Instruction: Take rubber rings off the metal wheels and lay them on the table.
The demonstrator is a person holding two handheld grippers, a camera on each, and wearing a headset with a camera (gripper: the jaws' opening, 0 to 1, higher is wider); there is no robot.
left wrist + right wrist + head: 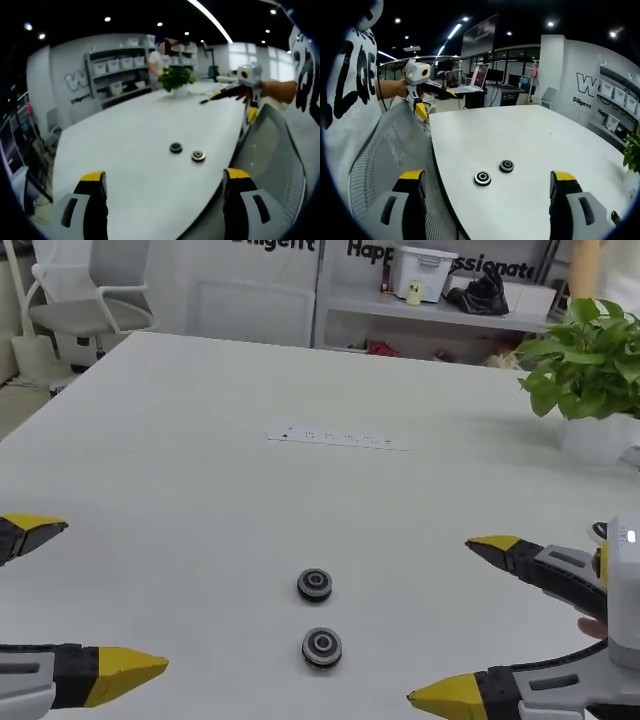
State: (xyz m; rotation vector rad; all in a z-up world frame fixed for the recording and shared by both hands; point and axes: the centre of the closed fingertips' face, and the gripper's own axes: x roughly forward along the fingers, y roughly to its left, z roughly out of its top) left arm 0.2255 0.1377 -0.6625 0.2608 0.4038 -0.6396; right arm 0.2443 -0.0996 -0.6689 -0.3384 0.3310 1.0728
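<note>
Two small metal wheels with black rubber rings lie flat on the white table, one (315,584) just behind the other (322,647). The same far wheel (175,147) (507,165) and near wheel (198,156) (482,178) lie ahead of each gripper's jaws. My left gripper (75,595) (162,182) is open at the table's left front, well left of the wheels. My right gripper (455,625) (487,182) is open at the right front, to the right of them. Each holds nothing. The right gripper (227,93) and the left gripper (432,92) also appear held in a hand.
A potted green plant (585,365) stands at the table's back right. A white power strip (340,437) lies across the middle of the table. A white chair (85,305) and shelves (440,310) stand beyond the far edge. A grey mesh chair back (395,150) is near the front edge.
</note>
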